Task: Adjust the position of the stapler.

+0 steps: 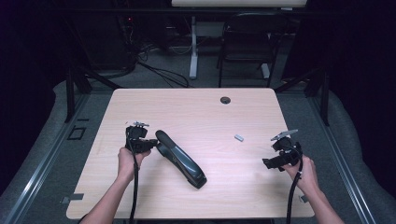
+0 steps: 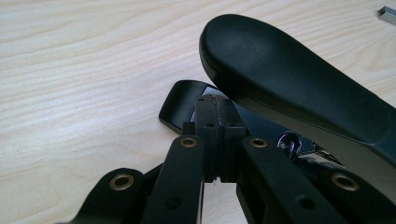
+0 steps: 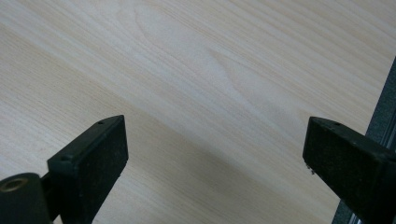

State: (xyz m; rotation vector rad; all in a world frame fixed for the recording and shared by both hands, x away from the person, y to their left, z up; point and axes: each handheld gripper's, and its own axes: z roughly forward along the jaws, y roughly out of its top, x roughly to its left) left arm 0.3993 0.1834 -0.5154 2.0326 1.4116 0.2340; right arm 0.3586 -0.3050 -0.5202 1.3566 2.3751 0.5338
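Observation:
A large black stapler [image 1: 182,161] lies slantwise on the wooden table [image 1: 196,112], left of centre. My left gripper [image 1: 152,145] is at the stapler's upper-left end. In the left gripper view its pads [image 2: 218,105] are pressed together with nothing seen between them. Their tips sit against the stapler's flat base, just under the raised handle [image 2: 299,79]. My right gripper [image 1: 270,163] hovers near the table's right edge, well away from the stapler. Its jaws stand wide open over bare wood [image 3: 215,154]. A small grey strip of staples [image 1: 239,137] lies between the two grippers.
A round cable hole [image 1: 225,100] sits near the table's far edge. A dark chair [image 1: 247,42] and a white desk leg [image 1: 193,46] stand beyond the table. The table's right edge [image 3: 383,116] is close to my right gripper.

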